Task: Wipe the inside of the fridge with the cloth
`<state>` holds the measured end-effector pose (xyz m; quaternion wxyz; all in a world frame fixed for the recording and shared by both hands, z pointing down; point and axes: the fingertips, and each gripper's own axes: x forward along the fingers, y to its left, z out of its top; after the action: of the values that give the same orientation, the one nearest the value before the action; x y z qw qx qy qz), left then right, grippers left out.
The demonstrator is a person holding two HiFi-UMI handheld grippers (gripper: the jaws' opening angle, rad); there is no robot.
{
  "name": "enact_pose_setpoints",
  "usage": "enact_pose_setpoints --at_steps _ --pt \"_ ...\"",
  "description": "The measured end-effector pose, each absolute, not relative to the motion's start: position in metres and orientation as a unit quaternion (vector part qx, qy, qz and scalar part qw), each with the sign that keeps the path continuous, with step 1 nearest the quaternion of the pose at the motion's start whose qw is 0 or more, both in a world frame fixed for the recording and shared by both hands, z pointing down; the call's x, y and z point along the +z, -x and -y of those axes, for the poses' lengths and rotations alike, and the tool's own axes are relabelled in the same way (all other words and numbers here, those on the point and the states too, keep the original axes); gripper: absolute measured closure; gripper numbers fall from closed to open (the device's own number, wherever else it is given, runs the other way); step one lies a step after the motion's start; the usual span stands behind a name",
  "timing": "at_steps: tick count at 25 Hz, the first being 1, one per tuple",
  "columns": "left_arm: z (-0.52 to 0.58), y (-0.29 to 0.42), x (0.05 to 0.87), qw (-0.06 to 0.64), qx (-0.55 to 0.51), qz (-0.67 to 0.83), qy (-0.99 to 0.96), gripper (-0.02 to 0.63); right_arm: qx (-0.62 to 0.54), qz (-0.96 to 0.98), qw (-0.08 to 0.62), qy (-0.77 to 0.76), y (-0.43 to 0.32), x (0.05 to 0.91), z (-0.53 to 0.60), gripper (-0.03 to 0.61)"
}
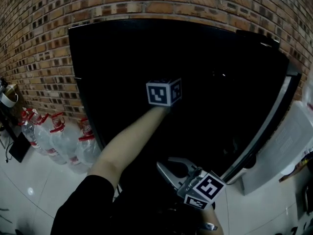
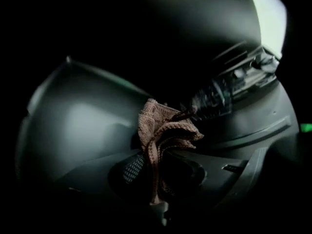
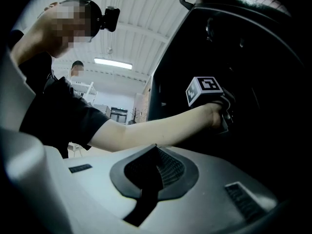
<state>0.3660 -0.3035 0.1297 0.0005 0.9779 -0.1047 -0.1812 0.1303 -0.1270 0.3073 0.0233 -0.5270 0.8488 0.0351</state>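
Wiping well means pressing the brown cloth (image 2: 163, 126), pinched in the closed left gripper (image 2: 155, 152) inside the dark fridge (image 1: 98, 82), flat against a wall (which is nearest, I cannot tell), the empty right gripper (image 3: 155, 152) shut outside.

In the head view the fridge (image 1: 205, 62) interior is solid black: no shelf or wall can be told. The left claw (image 2: 155, 199) is lost in that darkness beyond its marker cube (image 1: 164, 92). In the left gripper view everything around the cloth (image 2: 161, 126) is dim and smeared.
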Motion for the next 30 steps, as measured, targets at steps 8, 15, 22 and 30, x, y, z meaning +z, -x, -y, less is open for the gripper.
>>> enact_pose_setpoints --at_steps 8,15,22,30 --pt "0.287 -0.412 0.143 -0.014 -0.148 0.069 -0.987 0.549 0.034 -0.830 0.018 0.556 -0.145 0.310 0.127 0.572" --pt "0.297 -0.423 0.154 -0.021 -0.133 0.094 -0.986 0.549 0.035 -0.823 0.027 0.567 -0.149 0.310 0.121 0.572" --pt "0.316 -0.402 0.158 -0.024 -0.128 0.132 -0.983 0.549 0.034 -0.828 0.026 0.559 -0.148 0.312 0.123 0.572" --pt "0.350 -0.364 0.161 -0.023 -0.130 0.154 -0.979 0.546 0.023 -0.844 0.027 0.536 -0.129 0.315 0.138 0.573"
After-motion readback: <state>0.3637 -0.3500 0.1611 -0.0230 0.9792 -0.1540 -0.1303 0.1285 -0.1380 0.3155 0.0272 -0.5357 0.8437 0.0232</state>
